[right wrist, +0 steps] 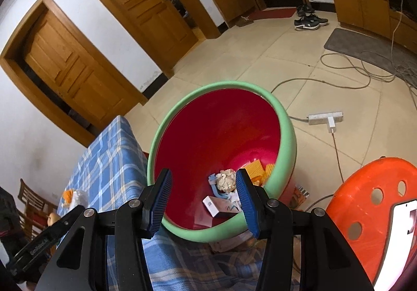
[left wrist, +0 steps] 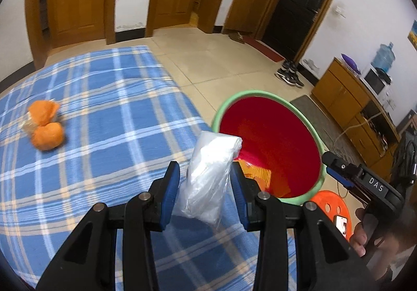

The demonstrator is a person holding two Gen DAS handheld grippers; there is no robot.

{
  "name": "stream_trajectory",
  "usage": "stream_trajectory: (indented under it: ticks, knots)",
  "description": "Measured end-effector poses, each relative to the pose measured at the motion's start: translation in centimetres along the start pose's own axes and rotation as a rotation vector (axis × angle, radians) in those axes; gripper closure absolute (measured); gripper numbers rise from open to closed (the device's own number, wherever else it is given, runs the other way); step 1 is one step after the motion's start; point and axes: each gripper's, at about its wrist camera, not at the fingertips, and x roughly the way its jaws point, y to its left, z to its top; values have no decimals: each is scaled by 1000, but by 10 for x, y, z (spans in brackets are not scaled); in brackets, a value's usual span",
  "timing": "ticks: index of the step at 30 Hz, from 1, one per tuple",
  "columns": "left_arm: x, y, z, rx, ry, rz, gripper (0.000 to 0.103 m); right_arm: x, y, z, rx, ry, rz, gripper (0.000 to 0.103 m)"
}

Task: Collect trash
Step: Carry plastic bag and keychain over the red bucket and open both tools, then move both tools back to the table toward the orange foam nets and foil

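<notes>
A: What does the trash look like?

B: It is a crumpled clear plastic bag [left wrist: 208, 176], glossy and wrinkled, whitish where the film folds over itself. It stands upright over the right edge of the blue plaid cloth-covered table [left wrist: 104, 113], just beside the bin.

A: And the left gripper [left wrist: 206, 192]?

B: Its blue ribbed pads [left wrist: 170, 192] are partly closed and pinch the bag between them, the film bulging above and below the grip.

A: The bin?

B: A round red plastic bin with a pale green rim [right wrist: 286, 140], smooth inside, standing off the table's right edge. At its bottom lie a crumpled beige paper wad [right wrist: 226, 180], a small white carton [right wrist: 212, 205] and ridged yellow pieces [right wrist: 256, 169].

A: The right gripper [right wrist: 206, 202]?

B: Spread wide, holding nothing, poised over the near rim of the bin; whether a pad touches the rim I cannot tell.

A: Anything else on the table?

B: Orange peel pieces with a bit of clear wrapper [left wrist: 45, 124], blurred, near the left edge. An orange plastic stool with round holes [right wrist: 370, 202] stands on the tiled floor right of the bin.
</notes>
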Motion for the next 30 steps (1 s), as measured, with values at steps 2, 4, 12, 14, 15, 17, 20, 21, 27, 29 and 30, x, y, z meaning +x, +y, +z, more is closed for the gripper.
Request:
stream_trajectory:
  ticks: [2,4,12,14,15,17,20,21,27,29,30]
  knots:
    - [6,-7,1,13,8,-9,63,-2,-2,0,3,-2,-1,50]
    - [12,-13,3,25,17,-17,63,-4,-5,0,9,-3,-4,50]
    - [36,-38,9,81,45,-40,63,-7,-14,0,26,-5,-19,50]
    - [42,-46,11,98,47,-47,63,-8,-16,0,29,-4,-22,50]
    - [44,-49,12,106,49,-51,63,-8,-17,0,31,-4,-22,50]
    - [48,-55,15,123,50,-58,63,-8,-18,1,34,-2,-25,50]
    - [52,-64,17,155,47,-44,57,-9,-18,0,36,1,-26,50]
    - [52,-66,17,160,46,-40,55,-9,-18,0,36,3,-26,50]
    - [48,-62,16,153,49,-20,53,-11,-16,-1,22,5,-23,48]
    - [47,-58,16,141,45,-8,52,-11,-14,-2,19,4,-21,47]
    - [45,-54,16,134,42,-1,52,-11,-13,-2,16,5,-19,47]
